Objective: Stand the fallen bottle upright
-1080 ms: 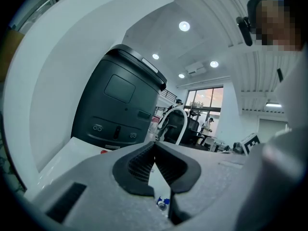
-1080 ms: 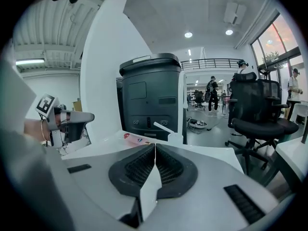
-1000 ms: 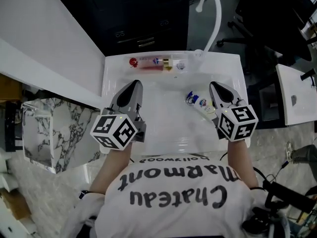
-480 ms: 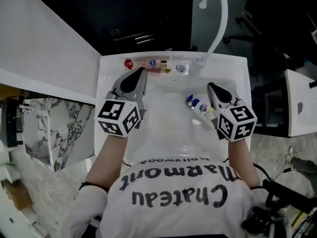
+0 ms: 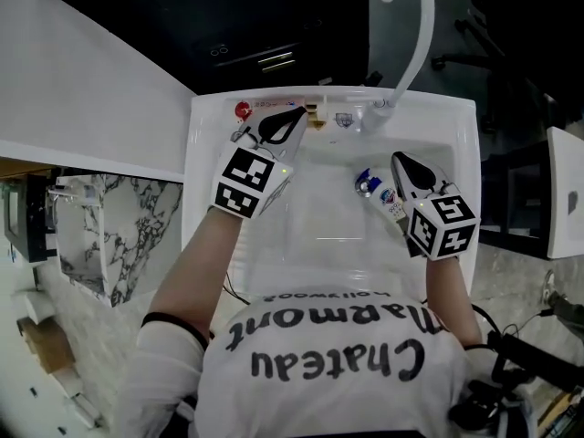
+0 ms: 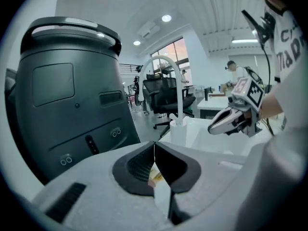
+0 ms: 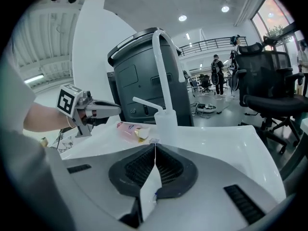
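A pink bottle (image 5: 265, 110) with a red cap lies on its side on the sink's back ledge; it also shows in the right gripper view (image 7: 130, 130). My left gripper (image 5: 294, 114) is shut and empty, its tips right at that bottle's gold end (image 6: 155, 174). A white bottle (image 5: 379, 192) with a blue cap lies flat in the basin. My right gripper (image 5: 400, 159) hovers just right of it, jaws closed on nothing. Each gripper appears in the other's view: the left gripper (image 7: 103, 109) and the right gripper (image 6: 231, 121).
The white sink (image 5: 205, 181) fills the middle, with a tall curved faucet (image 5: 415, 53) at its back right corner. A dark machine (image 6: 67, 95) stands behind the sink. A marble-patterned block (image 5: 100, 235) sits to the left.
My left gripper has travelled away from me to the back ledge and rolled over, ending at the pink bottle. The right gripper has dropped a little beside the white bottle.
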{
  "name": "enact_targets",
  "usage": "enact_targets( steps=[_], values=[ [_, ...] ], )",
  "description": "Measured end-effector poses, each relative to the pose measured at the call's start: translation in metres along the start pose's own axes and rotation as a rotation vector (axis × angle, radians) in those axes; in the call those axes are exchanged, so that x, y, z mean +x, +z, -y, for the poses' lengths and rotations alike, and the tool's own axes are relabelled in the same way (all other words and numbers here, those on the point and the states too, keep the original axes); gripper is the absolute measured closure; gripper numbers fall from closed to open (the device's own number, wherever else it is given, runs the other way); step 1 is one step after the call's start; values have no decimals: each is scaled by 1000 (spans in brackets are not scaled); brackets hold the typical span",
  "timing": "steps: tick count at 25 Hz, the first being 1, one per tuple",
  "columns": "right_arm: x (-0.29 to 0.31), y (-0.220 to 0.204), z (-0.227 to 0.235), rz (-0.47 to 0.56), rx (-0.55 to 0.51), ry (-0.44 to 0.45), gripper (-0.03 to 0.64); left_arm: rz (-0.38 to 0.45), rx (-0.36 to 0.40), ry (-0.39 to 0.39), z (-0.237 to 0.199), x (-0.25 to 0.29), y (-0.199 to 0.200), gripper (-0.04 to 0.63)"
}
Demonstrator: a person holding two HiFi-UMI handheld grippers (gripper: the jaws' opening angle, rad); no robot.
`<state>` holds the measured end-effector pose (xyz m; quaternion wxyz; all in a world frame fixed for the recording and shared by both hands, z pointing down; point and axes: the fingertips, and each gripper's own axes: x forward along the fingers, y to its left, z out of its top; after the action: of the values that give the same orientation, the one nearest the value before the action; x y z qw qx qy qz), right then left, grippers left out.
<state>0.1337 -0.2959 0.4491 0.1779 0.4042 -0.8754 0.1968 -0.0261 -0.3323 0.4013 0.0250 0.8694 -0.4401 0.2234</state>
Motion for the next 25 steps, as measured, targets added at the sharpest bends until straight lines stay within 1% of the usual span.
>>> enact_targets(
  steps=[2,4,7,10,11,12,13,14,19,22,25],
  values=[
    [2,-4,3,-1,11,1,603,-33,66,-19,-2,10,-2,581],
    [3,-7,7,-1,21,-1,603,-82,119,-37,-4,21,-7,581],
    [5,-10,14,-3,28,-9,603,-178,200,-81,-2,39,-20,580],
    [4,-13,19,-4,35,-19,603,-279,309,-139,3,51,-37,577],
    [4,-14,20,-3,39,-21,603,-313,339,-167,6,54,-42,561],
    [3,-14,21,-2,42,-23,602,-346,362,-199,9,57,-47,507],
    [2,-15,21,-2,44,-25,602,-377,381,-230,11,59,-52,422],
    [2,-16,22,-3,45,-26,603,-404,403,-252,13,61,-56,393],
    [-2,-19,27,-6,60,-37,602,-505,538,-313,15,69,-68,393],
    [-2,-22,29,-4,75,-39,602,-559,578,-348,16,76,-77,393],
    [-2,-24,27,-8,81,-32,602,-634,614,-369,13,80,-92,394]
  ],
)
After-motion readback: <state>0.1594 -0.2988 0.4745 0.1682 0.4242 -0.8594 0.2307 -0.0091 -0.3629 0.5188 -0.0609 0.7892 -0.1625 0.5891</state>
